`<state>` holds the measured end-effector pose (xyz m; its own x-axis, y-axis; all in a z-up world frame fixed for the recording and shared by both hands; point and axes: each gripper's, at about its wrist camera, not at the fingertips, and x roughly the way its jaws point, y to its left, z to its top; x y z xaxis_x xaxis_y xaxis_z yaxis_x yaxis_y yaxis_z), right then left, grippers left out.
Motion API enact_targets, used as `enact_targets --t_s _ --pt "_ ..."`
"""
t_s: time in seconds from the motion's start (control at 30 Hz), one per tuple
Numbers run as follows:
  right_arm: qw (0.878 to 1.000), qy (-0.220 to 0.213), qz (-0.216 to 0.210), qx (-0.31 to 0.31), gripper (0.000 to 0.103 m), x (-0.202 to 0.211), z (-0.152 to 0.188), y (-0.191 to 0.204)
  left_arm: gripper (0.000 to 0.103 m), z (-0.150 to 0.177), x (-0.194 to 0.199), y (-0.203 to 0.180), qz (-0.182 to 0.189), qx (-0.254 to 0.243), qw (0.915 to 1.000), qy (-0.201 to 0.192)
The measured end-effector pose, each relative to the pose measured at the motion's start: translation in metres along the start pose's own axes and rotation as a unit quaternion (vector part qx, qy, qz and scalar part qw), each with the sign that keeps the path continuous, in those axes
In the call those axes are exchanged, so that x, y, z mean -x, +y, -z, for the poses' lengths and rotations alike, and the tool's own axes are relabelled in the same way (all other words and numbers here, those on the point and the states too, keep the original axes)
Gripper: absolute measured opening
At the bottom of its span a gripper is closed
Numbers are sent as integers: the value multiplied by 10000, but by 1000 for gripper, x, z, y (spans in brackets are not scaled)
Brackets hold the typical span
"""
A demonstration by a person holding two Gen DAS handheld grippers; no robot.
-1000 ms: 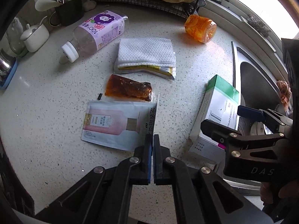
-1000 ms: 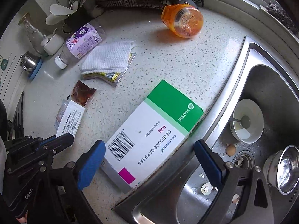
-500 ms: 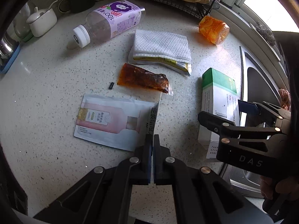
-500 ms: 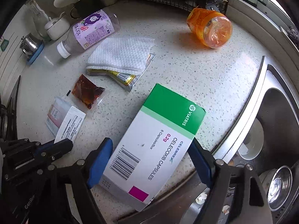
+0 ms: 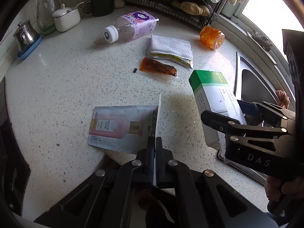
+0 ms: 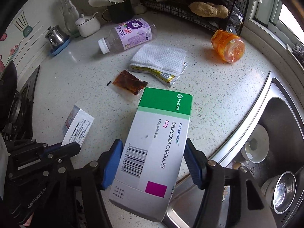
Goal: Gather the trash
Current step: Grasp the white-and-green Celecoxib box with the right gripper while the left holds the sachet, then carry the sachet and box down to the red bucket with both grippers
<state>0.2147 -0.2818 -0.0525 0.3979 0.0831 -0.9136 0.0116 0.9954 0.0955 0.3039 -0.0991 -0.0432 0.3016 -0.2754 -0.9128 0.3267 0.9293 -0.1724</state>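
My left gripper (image 5: 155, 140) is shut on the edge of a flat sachet (image 5: 117, 127) printed with a pink bottle, holding it just above the counter's near edge. The right wrist view shows the same sachet (image 6: 77, 127) at lower left, in the left gripper (image 6: 74, 147). A green-and-white medicine box (image 6: 163, 114) sits between the blue pads of my right gripper (image 6: 152, 148). The jaws are closing, with both pads against its long sides. The box (image 5: 212, 89) is tilted, its green end raised off the counter beside the sink.
On the speckled counter lie a brown sauce packet (image 5: 157, 67), a white cloth over a yellow packet (image 5: 171, 47), a purple-labelled bottle (image 5: 131, 28) and an orange jar (image 5: 211, 37). The steel sink (image 6: 275, 114) with bowls is at right. A wire rack and pots line the back.
The right jaws closed in from wide apart onto the box's sides, and the box tilted up off the counter. Both grippers drew back toward the near edge, the left carrying the sachet.
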Motion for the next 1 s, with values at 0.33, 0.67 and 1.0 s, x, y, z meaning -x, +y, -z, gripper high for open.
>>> enact_targets --t_s 0.33,0.67,1.0 --pt "9985 -161 -204 475 60 31 35 45 0 67 45 29 85 453 9982 -374" --pt "9956 -60 -478 801 60 42 89 92 0 141 78 52 142 764 9959 -458" --pt "9943 283 -491 906 60 24 142 113 0 199 52 64 273 1026 9943 -113"
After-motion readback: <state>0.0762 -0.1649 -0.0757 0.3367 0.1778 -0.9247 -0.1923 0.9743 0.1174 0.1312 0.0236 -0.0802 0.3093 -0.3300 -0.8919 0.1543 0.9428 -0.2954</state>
